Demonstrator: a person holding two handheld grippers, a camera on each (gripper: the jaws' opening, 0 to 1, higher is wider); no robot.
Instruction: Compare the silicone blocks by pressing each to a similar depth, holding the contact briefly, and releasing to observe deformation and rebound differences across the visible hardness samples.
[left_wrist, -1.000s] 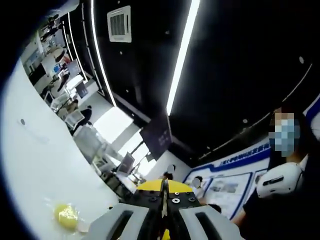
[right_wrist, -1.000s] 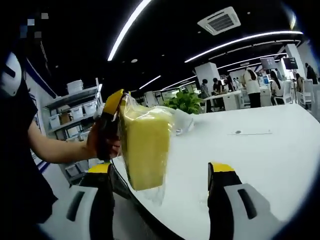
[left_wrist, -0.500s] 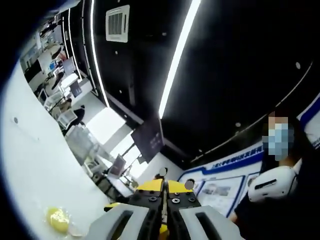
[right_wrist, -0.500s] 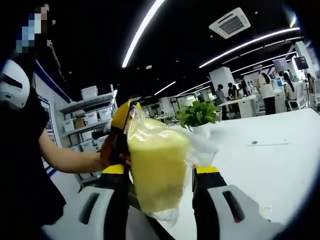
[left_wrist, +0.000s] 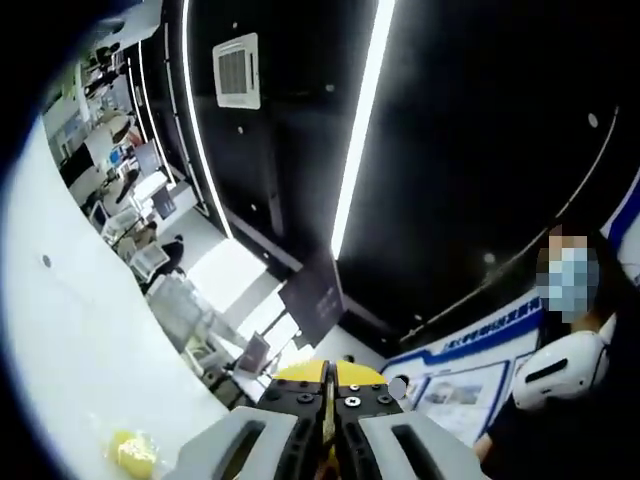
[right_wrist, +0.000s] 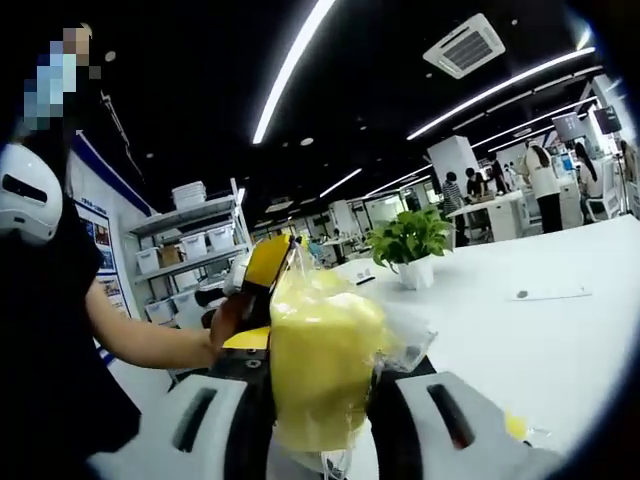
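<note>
Plastic wrapped the yellow block (right_wrist: 318, 372), and the right claw (right_wrist: 320, 400) squeezed it from both sides above the white bench (right_wrist: 560, 350). The left claw (left_wrist: 328, 425) was pressed together, maybe on the wrap's edge. Another yellow piece (left_wrist: 133, 452) lay on the bench.

Yellow silicone block (right_wrist: 320, 375), clear bag; white table (right_wrist: 560, 340).

Open-plan office around a white surface (right_wrist: 560, 350)

A potted plant (right_wrist: 408, 245) stands on the surface. Beside the plant, toward the wall, a shelving unit (right_wrist: 195, 255) holds storage boxes. Beyond the plant, people stand at desks (right_wrist: 490, 210). Above it, light strips (right_wrist: 290, 65) and an air vent (right_wrist: 470, 45) cross the dark ceiling.
</note>
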